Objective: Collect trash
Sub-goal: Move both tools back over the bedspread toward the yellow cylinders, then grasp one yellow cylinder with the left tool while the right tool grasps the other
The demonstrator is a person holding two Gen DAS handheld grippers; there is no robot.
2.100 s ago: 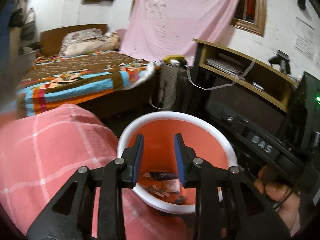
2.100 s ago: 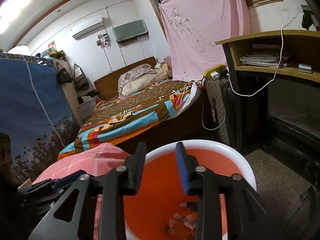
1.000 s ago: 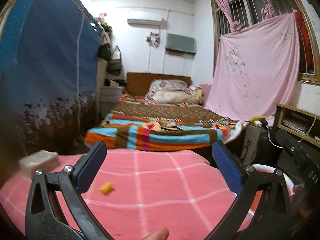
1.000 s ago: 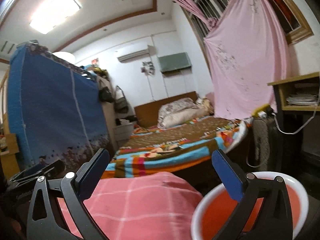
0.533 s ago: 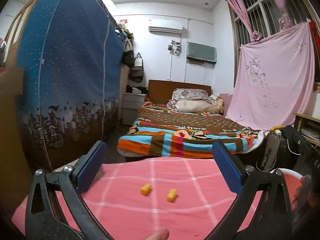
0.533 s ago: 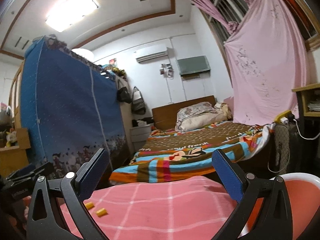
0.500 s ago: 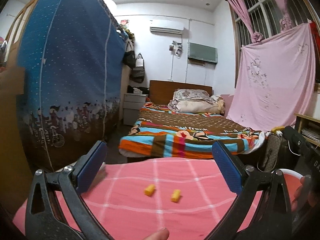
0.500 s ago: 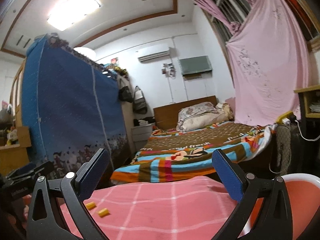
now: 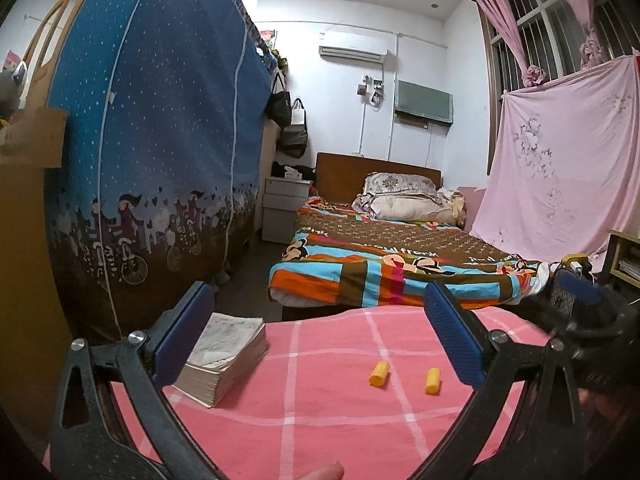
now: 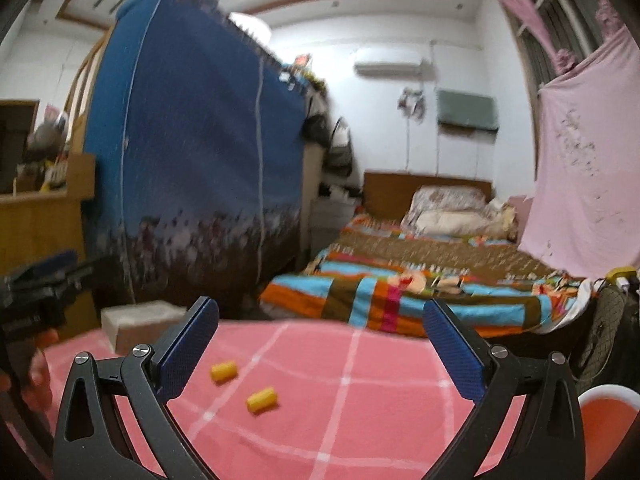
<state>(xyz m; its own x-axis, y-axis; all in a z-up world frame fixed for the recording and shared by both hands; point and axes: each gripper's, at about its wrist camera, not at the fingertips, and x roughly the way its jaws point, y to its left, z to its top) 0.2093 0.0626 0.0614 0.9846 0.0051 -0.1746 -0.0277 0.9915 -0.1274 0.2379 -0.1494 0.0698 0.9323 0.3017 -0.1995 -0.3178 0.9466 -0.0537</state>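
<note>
Two small yellow cylinders lie on the pink checked tablecloth (image 9: 328, 412): one (image 9: 379, 373) left, one (image 9: 432, 380) right. In the right wrist view they show as one farther (image 10: 223, 371) and one nearer (image 10: 261, 399). My left gripper (image 9: 320, 340) is open wide and empty, above the cloth short of the pieces. My right gripper (image 10: 320, 344) is open wide and empty, with the pieces just inside its left finger (image 10: 186, 350). The orange bin with a white rim (image 10: 608, 392) sits at the lower right of the right wrist view.
A thick book (image 9: 224, 354) lies on the cloth at the left; it shows blurred in the right wrist view (image 10: 140, 320). A bed with a striped blanket (image 9: 384, 268) stands beyond the table. A blue fabric wardrobe (image 9: 160, 160) stands at the left.
Both grippers swung left away from the bin and opened wide. The two yellow pieces and the book came into view; the bin slid to the right edge.
</note>
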